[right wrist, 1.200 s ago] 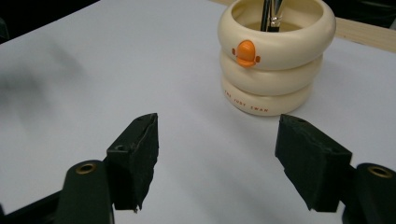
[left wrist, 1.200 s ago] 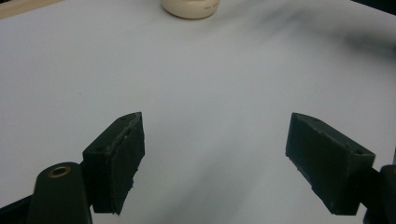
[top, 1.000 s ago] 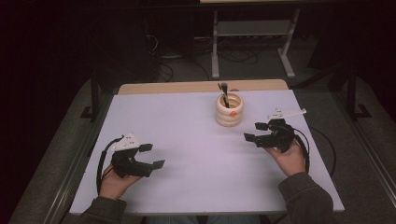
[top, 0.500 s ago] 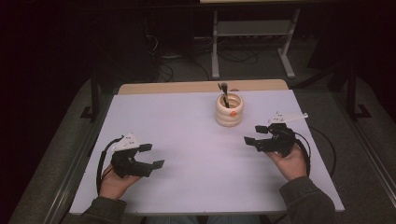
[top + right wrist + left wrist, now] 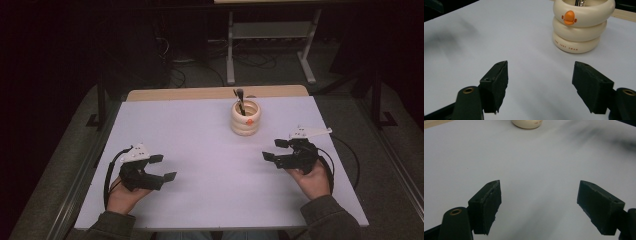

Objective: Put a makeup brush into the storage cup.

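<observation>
While the cream ring-stacked ceramic holder [image 5: 245, 118] stands upright far back on the white tabletop [image 5: 200, 140], the right gripper [image 5: 276, 150], fingers spread and empty, lies nearer than the equally spread left gripper [image 5: 163, 167].

high view overhead, gripper views low, tabletop [image 5: 200, 150] shared

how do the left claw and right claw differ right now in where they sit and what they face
The left claw sits near the table's front left, far from the cream ringed holder; the right claw sits at the right side, much nearer it. In the left gripper view just the holder's base peeks in at the top; the right gripper view shows its stacked rings and orange mark close ahead. Both stand open, holding nothing, over the white tabletop.
</observation>
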